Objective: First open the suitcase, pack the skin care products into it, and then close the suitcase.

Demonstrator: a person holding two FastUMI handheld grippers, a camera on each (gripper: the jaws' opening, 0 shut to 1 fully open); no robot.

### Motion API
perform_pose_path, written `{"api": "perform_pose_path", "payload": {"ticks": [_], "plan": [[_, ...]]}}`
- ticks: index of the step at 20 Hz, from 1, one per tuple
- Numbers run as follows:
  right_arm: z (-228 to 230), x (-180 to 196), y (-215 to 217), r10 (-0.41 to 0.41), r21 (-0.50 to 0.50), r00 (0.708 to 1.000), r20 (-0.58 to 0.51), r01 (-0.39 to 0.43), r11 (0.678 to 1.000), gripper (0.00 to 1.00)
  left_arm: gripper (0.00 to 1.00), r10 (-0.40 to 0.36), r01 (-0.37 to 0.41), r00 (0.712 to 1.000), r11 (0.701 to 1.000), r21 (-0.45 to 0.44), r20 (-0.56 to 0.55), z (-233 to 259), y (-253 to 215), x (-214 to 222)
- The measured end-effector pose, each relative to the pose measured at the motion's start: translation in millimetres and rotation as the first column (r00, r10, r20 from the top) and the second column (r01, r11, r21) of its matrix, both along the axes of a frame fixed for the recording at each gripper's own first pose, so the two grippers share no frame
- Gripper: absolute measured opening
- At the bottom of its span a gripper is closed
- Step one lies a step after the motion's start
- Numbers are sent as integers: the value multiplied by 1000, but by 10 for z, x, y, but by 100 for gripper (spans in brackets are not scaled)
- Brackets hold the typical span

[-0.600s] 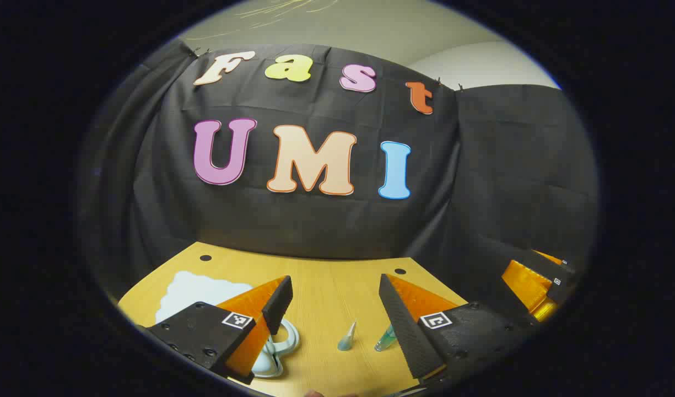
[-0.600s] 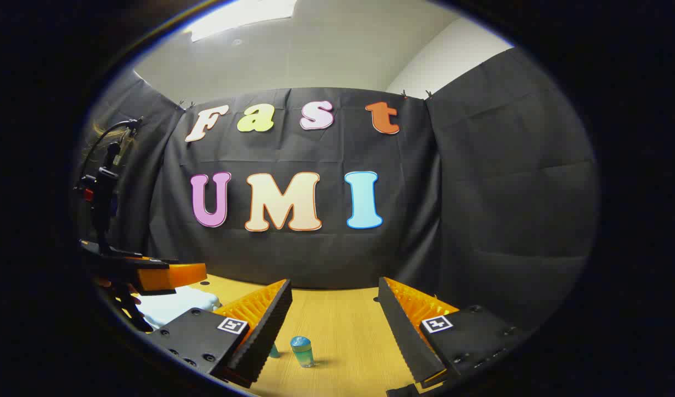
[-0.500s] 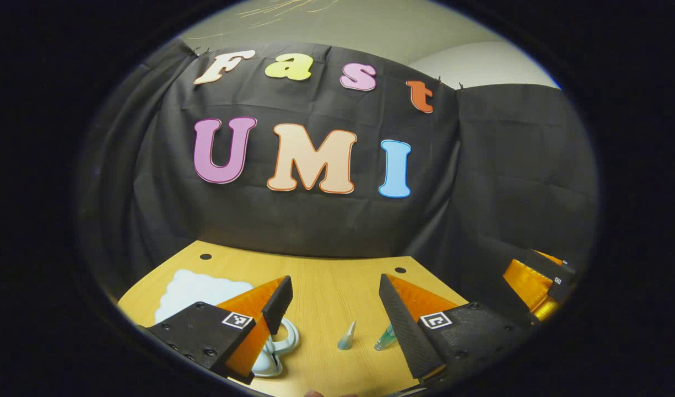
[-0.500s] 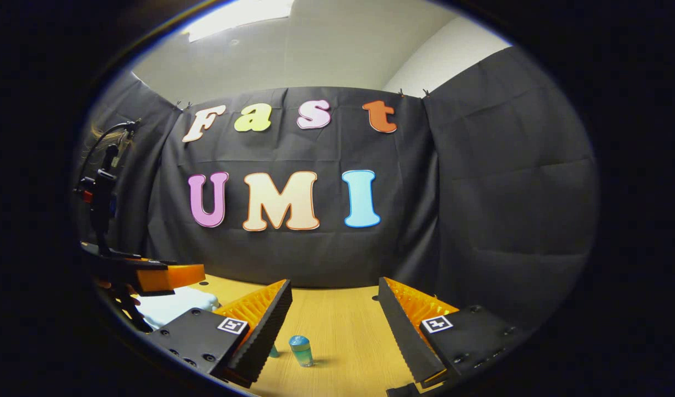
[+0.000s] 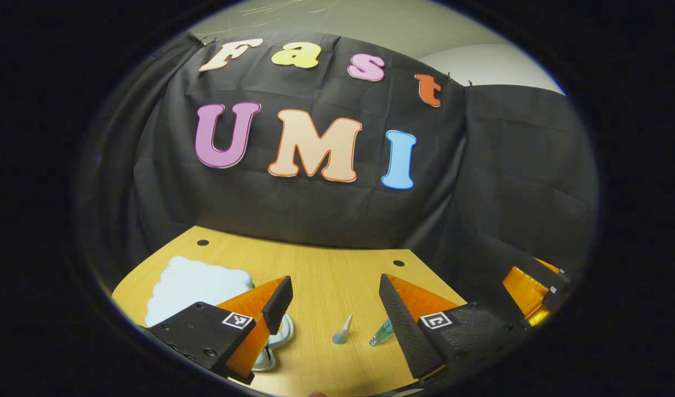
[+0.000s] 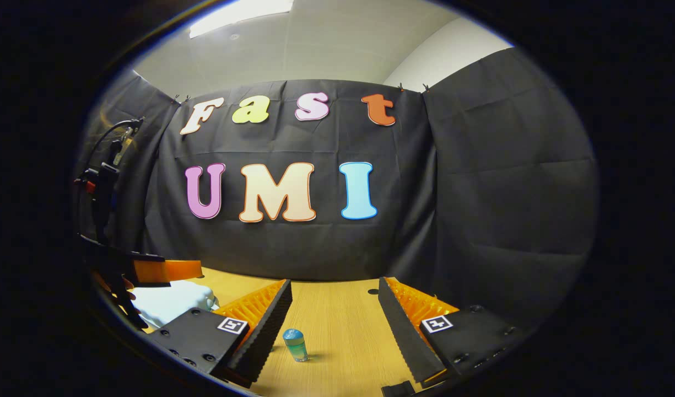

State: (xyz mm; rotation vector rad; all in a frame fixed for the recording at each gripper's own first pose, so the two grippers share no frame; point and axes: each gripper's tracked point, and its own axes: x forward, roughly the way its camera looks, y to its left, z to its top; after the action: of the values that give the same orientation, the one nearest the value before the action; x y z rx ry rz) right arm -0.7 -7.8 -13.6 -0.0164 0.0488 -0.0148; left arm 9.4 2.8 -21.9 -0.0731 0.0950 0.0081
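The left gripper (image 5: 335, 295) was held above the light wooden table (image 5: 326, 270) with its jaws wide apart and nothing between them. In the left gripper view, a pale blue, cloud-shaped suitcase (image 5: 191, 281) was seen lying flat and closed at the left of the table, its looped handle (image 5: 279, 335) directed toward the near right, partly hidden behind the left finger. Between the fingers a small pale blue cone-shaped cap (image 5: 341, 330) was seen standing on its base, its tip tilted slightly to the right. Just to its right a small clear teal tube (image 5: 380, 334) was seen lying on the table, its long axis running from near left to far right, its far end hidden by the right finger.

The right gripper (image 6: 335, 300) was likewise held open and empty. In the right gripper view a small, blue-capped cylindrical bottle (image 6: 295, 344) was seen standing upright, long axis vertical, near the left finger. The suitcase (image 6: 169, 306) was seen at the far left, beneath the left gripper (image 6: 166, 270).
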Motion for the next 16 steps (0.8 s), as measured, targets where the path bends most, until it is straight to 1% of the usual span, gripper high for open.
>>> {"api": "perform_pose_path", "payload": {"ticks": [3, 5, 7, 10, 12, 14, 16], "plan": [[-50, 13, 8, 7, -12, 1000, -10, -7, 1000, 98, 94, 19, -22, 997, 999, -44, -76, -177, 67, 64], [-69, 20, -14, 7, -13, 1000, -16, -8, 1000, 98, 94, 26, -33, 989, 999, -40, -146, -317, 112, 140], [-97, 38, -47, 4, -3, 1000, -24, -4, 1000, 98, 94, 32, -40, 978, 998, -39, -205, -433, 179, 230], [-172, 48, -142, -10, 13, 999, -40, 11, 1000, 98, 94, 39, -59, 954, 996, -59, -297, -636, 284, 395], [-221, 58, -198, -22, 28, 998, -53, 23, 999, 98, 94, 56, -83, 930, 995, -59, -363, -806, 380, 502], [-263, 54, -252, -34, 47, 997, -66, 37, 998, 98, 94, 78, -115, 895, 992, -60, -438, -1020, 511, 636], [-292, 52, -308, -47, 61, 996, -73, 51, 997, 98, 93, 93, -154, 857, 985, -80, -507, -1165, 611, 716]]}}
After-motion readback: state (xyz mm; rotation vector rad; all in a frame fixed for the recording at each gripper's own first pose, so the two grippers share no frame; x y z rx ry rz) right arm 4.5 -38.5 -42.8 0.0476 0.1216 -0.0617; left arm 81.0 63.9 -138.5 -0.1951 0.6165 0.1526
